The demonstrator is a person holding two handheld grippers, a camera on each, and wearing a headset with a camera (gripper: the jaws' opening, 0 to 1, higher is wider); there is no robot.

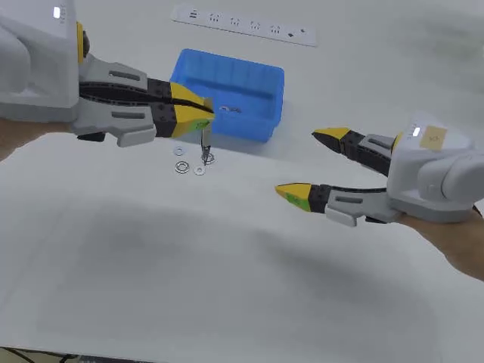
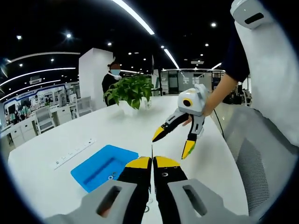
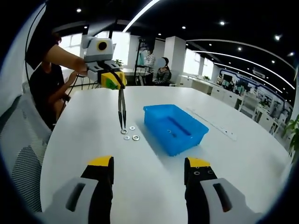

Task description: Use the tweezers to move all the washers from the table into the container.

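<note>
While the left tool (image 1: 206,112) pinches tweezers (image 1: 205,147) over the white office table (image 1: 227,265), the right tool (image 1: 299,162) gapes.

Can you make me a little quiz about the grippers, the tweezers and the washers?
1. True or false: the right gripper is shut.
2. Which one holds the tweezers? A) the left gripper B) the right gripper C) neither
3. Fill in: the washers lie on the table beside a ___ container.

Key: 1 false; 2 A; 3 blue.
</note>
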